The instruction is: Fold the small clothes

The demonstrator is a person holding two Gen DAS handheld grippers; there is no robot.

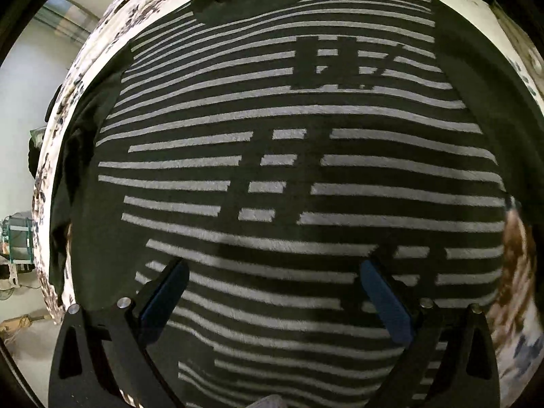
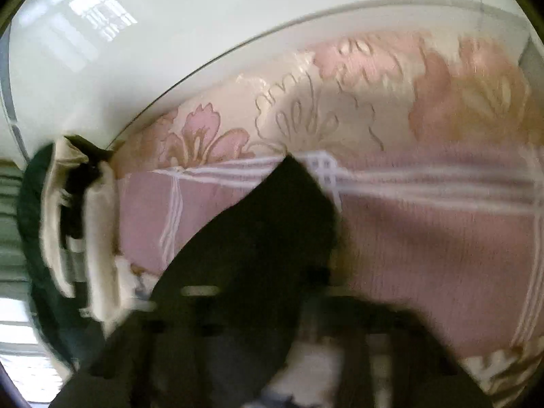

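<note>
Shirt (image 1: 289,176), dark w/ pale stripes, lies flat on patterned bedspread (image 1: 68,108), collar at far end, hem nearest left gripper (image 1: 275,289). Long axis runs straight ahead of it. Left jaws wide apart, empty, over lower body. Right gripper (image 2: 258,309): blurred; dark cloth (image 2: 265,238) covers jaws, probably gripped, can't tell. Left appears nearer the spread body.

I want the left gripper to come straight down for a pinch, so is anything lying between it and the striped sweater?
Nothing visible does. The left gripper is open directly above the striped sweater, with only bare knit showing between its fingers.
</note>
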